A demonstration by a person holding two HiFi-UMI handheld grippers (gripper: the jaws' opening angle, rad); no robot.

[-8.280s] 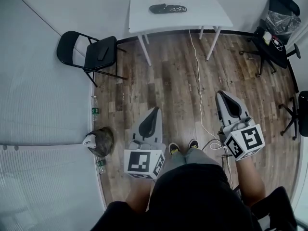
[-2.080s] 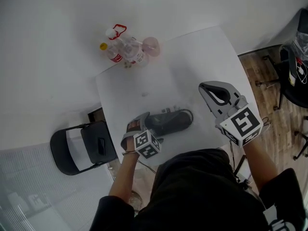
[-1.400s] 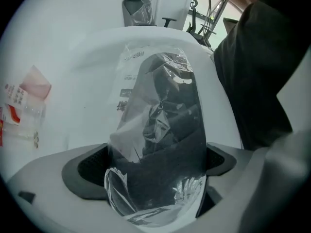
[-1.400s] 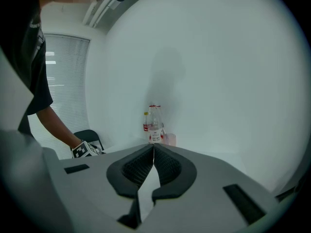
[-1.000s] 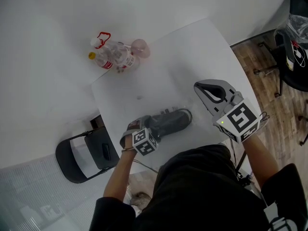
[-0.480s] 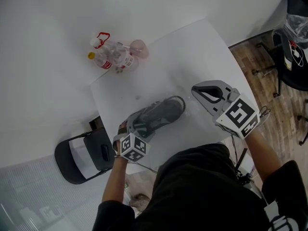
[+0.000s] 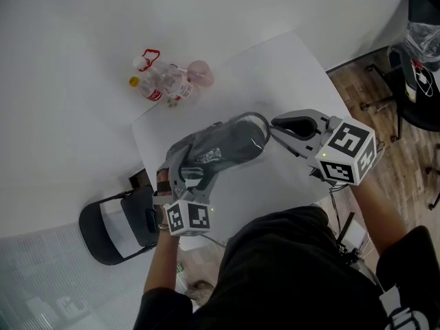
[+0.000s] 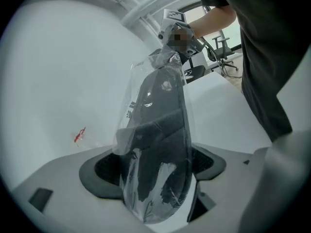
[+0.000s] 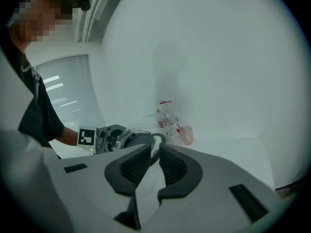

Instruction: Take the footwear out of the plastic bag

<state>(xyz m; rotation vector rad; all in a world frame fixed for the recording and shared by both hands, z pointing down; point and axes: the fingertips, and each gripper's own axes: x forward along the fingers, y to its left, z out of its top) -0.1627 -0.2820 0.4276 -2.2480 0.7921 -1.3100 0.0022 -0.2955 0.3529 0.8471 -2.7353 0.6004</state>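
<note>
**Head view.** A dark shoe (image 7: 223,146), wrapped in a clear plastic bag (image 7: 256,124), is held above the white table (image 7: 275,74) at centre frame and spans the two tools. The left gripper (image 7: 184,174), at lower left, takes the near end of the shoe. The right gripper (image 7: 276,124), at centre right, meets the far end of the bag. Bottles (image 7: 161,82) stand at upper left and a chair (image 7: 110,229) sits past the table edge at lower left (neither belongs to the task).

**Left gripper view.** The jaws stand wide, having just been closing, and clamp the bagged shoe (image 8: 163,130) through the film at bottom centre. The shoe runs up the frame toward the right gripper (image 8: 171,27) at upper centre. This broad grip on the solid body probably serves as the anchor.

**Right gripper view.** The jaws are almost together and pinch only a thin sheet of film (image 9: 148,178) at lower centre. No part of the shoe lies between them. The left gripper (image 9: 109,139) shows left of centre.

Gripping the film at one end and the shoe at the other would let the tools draw apart and strip the bag off. Holding the bundle off the table keeps the film from dragging. The shoe appears to be fully inside the bag, so removal is judged not yet begun.
</note>
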